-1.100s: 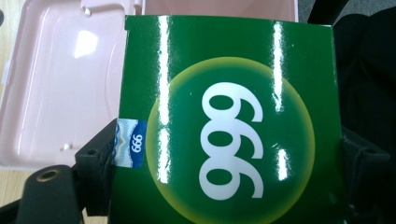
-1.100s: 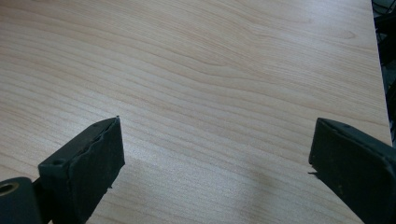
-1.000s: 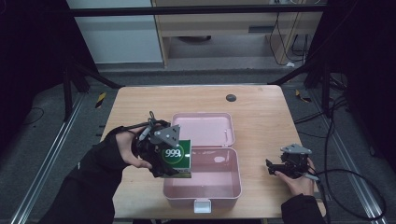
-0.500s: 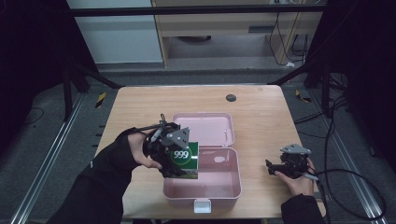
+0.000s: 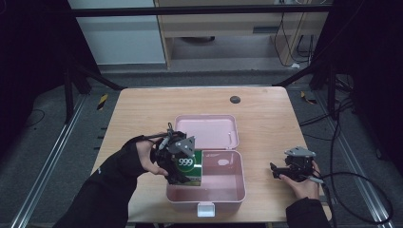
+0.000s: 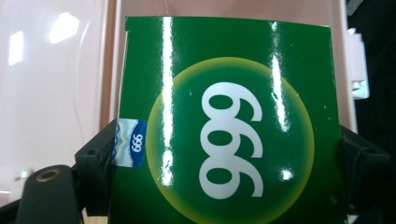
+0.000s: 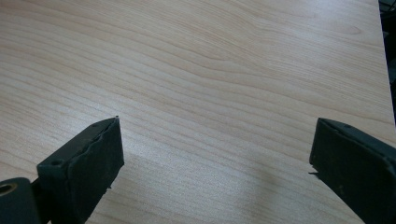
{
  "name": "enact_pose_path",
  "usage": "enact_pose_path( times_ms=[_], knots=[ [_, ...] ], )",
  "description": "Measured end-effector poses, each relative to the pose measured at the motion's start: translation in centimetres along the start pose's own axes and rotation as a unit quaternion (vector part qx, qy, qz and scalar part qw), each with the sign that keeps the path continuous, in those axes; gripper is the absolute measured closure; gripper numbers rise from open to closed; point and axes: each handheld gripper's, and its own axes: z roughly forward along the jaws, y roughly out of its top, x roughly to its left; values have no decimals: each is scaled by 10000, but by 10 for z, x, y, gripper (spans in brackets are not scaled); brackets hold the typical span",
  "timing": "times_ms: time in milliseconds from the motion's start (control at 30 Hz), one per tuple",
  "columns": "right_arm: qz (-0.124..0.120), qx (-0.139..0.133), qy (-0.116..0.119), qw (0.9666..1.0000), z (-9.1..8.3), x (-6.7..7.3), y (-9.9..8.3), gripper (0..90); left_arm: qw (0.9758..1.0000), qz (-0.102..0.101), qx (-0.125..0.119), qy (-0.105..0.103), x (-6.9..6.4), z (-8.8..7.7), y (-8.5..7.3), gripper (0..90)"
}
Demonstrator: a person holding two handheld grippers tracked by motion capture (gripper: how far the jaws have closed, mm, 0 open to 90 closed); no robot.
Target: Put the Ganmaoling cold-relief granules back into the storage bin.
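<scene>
Over the last second my left tool point(image 5: 183, 164), clamped on the green box point(image 5: 190, 167), has carried it into the pink case point(image 5: 228, 192); releasing looks next. My right tool point(image 5: 285, 172) rests wide open, empty, on the worktop point(image 5: 142, 114).

- We saw a light wooden table point(image 5: 142, 114) with a visible grain, standing on a grey floor point(image 5: 43, 142).
- A small dark round spot point(image 5: 235, 99) sat near the table's far edge.
- Beyond it stood a white cabinet point(image 5: 114, 38) and a pale wooden unit point(image 5: 228, 28) with a dark horizontal bar point(image 5: 199, 9) across them.
- Black cables point(image 5: 361, 190) trailed over the floor at the right.
- Both sides of the room lay in deep shadow.
- A yellow-and-black striped piece point(image 5: 102, 101) lay on the floor at the left.
</scene>
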Motion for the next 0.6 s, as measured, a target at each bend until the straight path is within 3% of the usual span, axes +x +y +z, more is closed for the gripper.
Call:
enact_pose_path(
  times_ms=[600],
  knots=[
    [-30,61,15,10000,1,1,0,28,9999,-127,90,-54,0,28,-14,144]
  ],
)
